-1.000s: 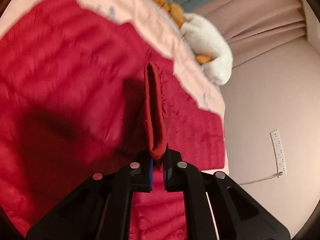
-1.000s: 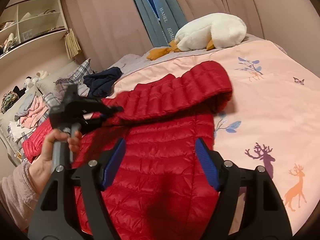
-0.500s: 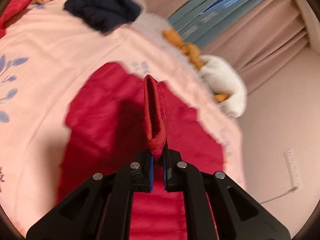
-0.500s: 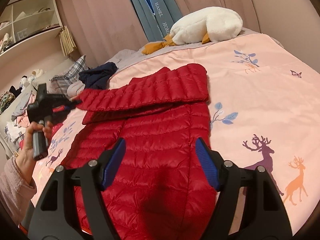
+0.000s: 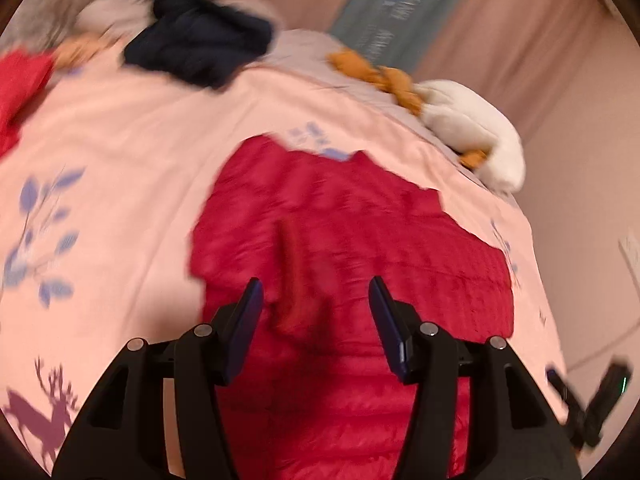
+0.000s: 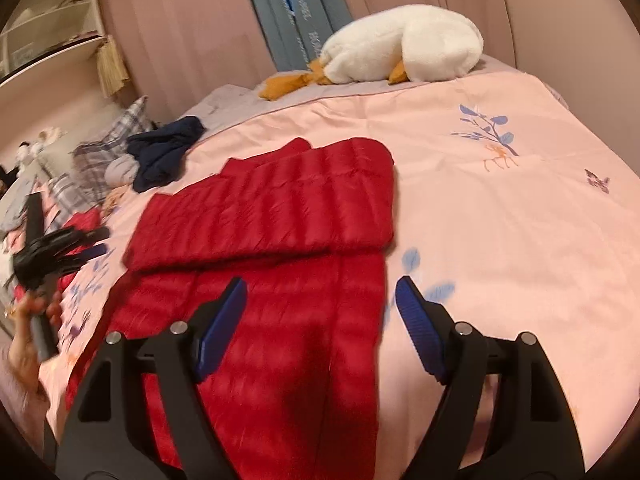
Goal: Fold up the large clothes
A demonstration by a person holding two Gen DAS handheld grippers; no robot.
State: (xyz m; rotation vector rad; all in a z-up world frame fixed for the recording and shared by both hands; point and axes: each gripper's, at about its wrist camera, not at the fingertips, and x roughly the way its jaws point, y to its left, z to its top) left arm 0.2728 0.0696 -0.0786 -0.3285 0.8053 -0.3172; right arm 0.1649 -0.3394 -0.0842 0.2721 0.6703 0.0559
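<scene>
While parted, left gripper (image 5: 316,304) fingers (image 5: 250,312), red jacket (image 5: 352,240) cuff between, untouched

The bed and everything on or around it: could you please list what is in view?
Down jacket: one, red, mid-bed, top part folded over.
Bedspread: one, pink with deer and leaf prints, covering the bed.
Plush goose: one, white with orange feet, far edge of the bed.
Dark garment: one, navy, crumpled beyond the jacket.
Plaid pillow: one, grey check, far left.
Curtains: pink, with a blue-grey panel, behind the bed.
Shelves: cream, upper left.
Left tool: black, blue pads, jaws just opened, jacket edge loose between.
Right tool: same, open, empty.
</scene>
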